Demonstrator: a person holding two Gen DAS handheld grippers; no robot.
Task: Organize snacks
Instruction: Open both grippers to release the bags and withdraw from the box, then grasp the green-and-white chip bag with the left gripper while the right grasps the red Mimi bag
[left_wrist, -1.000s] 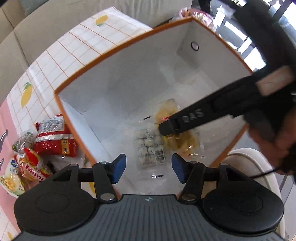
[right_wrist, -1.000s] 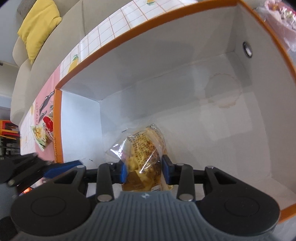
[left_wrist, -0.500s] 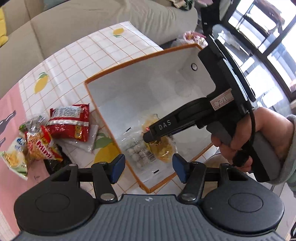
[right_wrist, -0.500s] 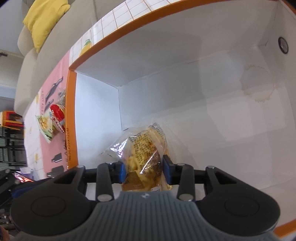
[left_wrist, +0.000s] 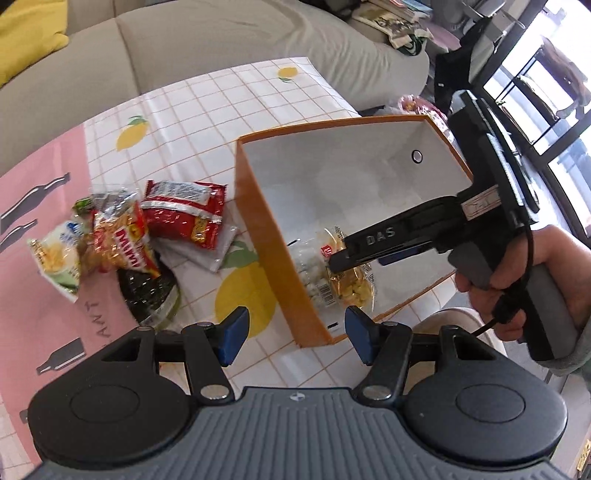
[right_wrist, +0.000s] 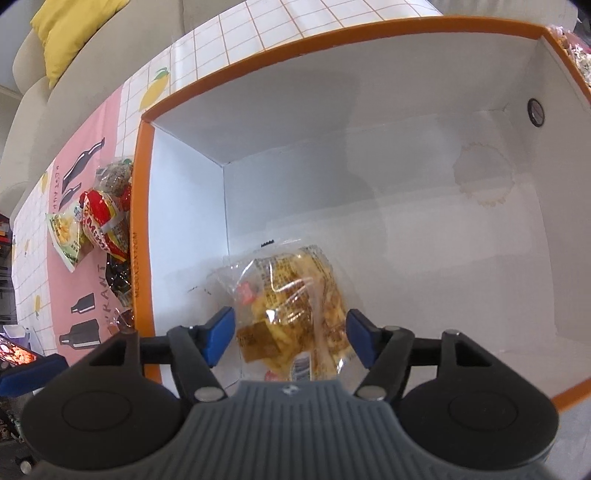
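Note:
An orange box with a white inside (left_wrist: 275, 266) (right_wrist: 142, 229) stands on the table. A clear bag of yellow snacks (right_wrist: 295, 306) (left_wrist: 351, 284) lies on its floor beside a clear pack of small white pieces (left_wrist: 312, 273). My right gripper (right_wrist: 291, 336) is open inside the box, its fingers either side of the yellow bag; it also shows in the left wrist view (left_wrist: 340, 262). My left gripper (left_wrist: 295, 334) is open and empty above the box's near corner. A pile of snack bags lies left of the box: a red bag (left_wrist: 184, 212), a red-and-yellow bag (left_wrist: 122, 243) (right_wrist: 98, 225) and a green-white bag (left_wrist: 55, 258).
The table has a white lemon-print cloth (left_wrist: 236, 96) and a pink mat (left_wrist: 33, 229). A dark packet (left_wrist: 147, 291) lies under the pile. A beige sofa (left_wrist: 221, 40) with a yellow cushion (right_wrist: 70, 33) runs behind the table. A white stool (left_wrist: 458, 321) stands beside the box.
My right gripper has opened and let go of the yellow snack bag, which now lies on the box floor. My left gripper has pulled back up and out of the box.

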